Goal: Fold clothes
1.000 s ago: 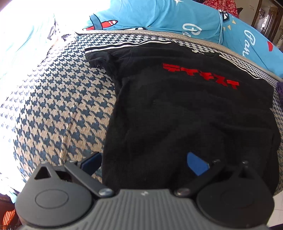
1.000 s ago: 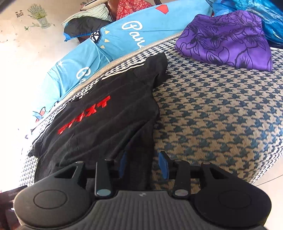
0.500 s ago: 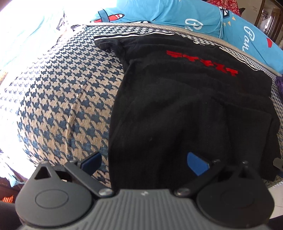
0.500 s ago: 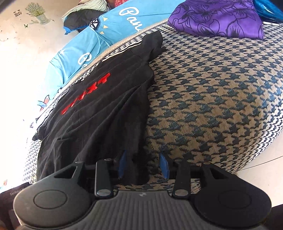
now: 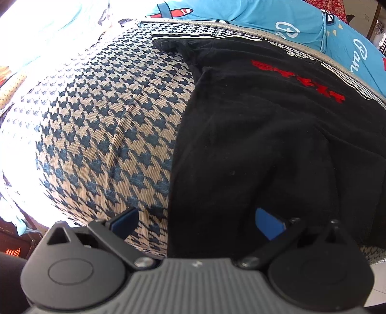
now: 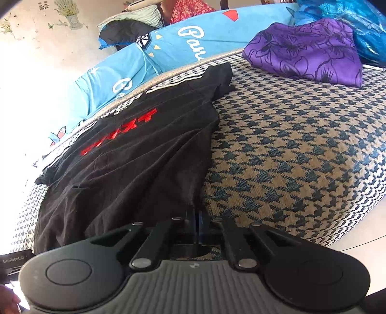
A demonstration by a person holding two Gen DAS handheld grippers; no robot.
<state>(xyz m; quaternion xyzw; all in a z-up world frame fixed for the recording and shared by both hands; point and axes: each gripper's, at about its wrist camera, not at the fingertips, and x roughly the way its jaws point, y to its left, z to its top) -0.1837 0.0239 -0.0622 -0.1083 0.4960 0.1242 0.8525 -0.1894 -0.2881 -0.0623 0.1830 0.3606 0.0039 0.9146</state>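
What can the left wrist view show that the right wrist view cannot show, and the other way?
Only the left wrist view shows the left gripper, jaws wide open over the near hem of the black T-shirt, one blue pad on each side of its left edge.

Only the right wrist view shows the right gripper, shut on the shirt's near right corner, a purple flowered cloth at the far side, and wall decals of plants.

Both show the shirt with red lettering, the houndstooth cover beneath it and the blue printed bedding behind.
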